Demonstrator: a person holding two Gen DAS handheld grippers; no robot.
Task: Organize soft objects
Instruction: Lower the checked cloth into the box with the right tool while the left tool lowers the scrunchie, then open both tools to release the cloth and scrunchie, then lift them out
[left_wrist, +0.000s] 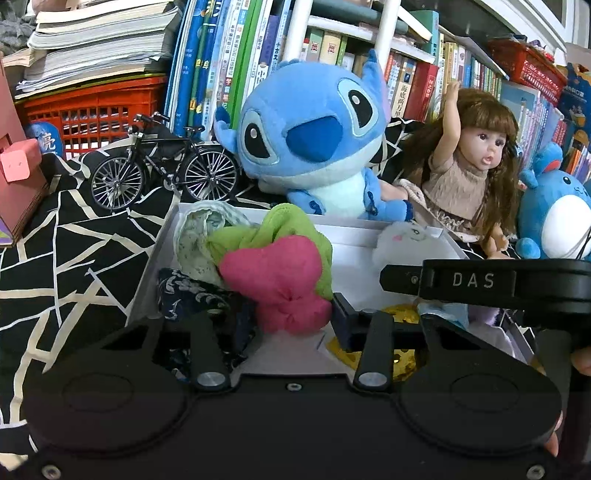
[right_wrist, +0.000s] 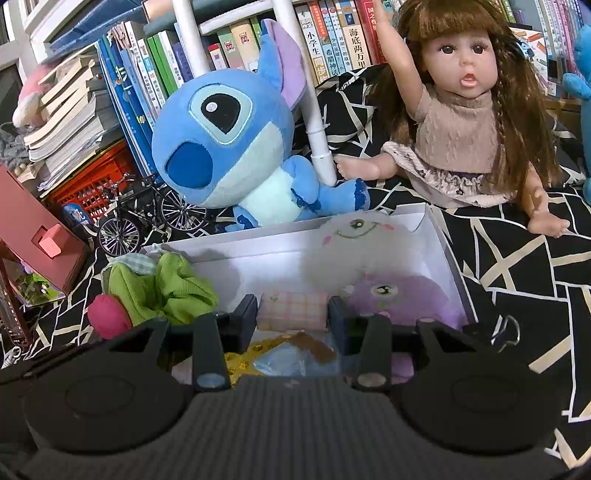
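Right claw (right_wrist: 291, 319) grips a pink checked pillow (right_wrist: 293, 310) in the white box (right_wrist: 448, 258); only this view shows it. Left claw (left_wrist: 275, 314) holds the pink-and-green cloth bundle (left_wrist: 273, 273), its left finger hidden.

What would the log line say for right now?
left gripper: at pink plush, grip unclear | right gripper: shut on checked pillow | white box: white plush, purple plush inside

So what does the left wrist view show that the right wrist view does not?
Only the left wrist view shows the dark blue patterned cloth and the round blue-and-white plush. Only the right wrist view shows the pink checked pillow between the right gripper fingers, and the purple plush. Both show the white box, green cloth, pink cloth, blue plush and doll.
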